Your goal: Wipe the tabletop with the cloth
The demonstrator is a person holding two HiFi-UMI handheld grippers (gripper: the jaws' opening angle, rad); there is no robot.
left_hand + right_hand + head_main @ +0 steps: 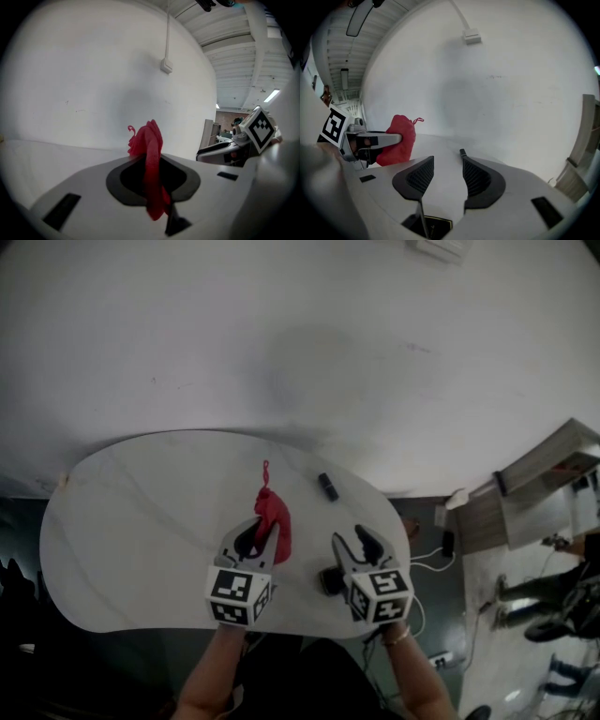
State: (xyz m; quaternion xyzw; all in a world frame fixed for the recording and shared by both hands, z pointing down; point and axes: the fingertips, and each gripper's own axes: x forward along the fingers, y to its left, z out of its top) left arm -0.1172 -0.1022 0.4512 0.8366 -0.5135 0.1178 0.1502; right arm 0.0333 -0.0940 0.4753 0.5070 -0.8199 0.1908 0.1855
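Note:
A bunched red cloth (273, 512) hangs off the white tabletop (141, 521), pinched between the jaws of my left gripper (260, 527). In the left gripper view the red cloth (149, 140) runs through the jaw gap and sticks up beyond it. My right gripper (352, 538) hovers over the table's near right part, a hand's width to the right of the cloth. Its jaws (447, 161) stand apart with nothing between the ribbed pads. The right gripper view shows the cloth (397, 139) at its left.
A small black oblong object (327, 486) lies on the table beyond the right gripper. Another dark object (329, 579) sits by the near edge, beside the right gripper. A white wall rises behind the table. A shelf unit (539, 488) and cables (427, 559) are at the right.

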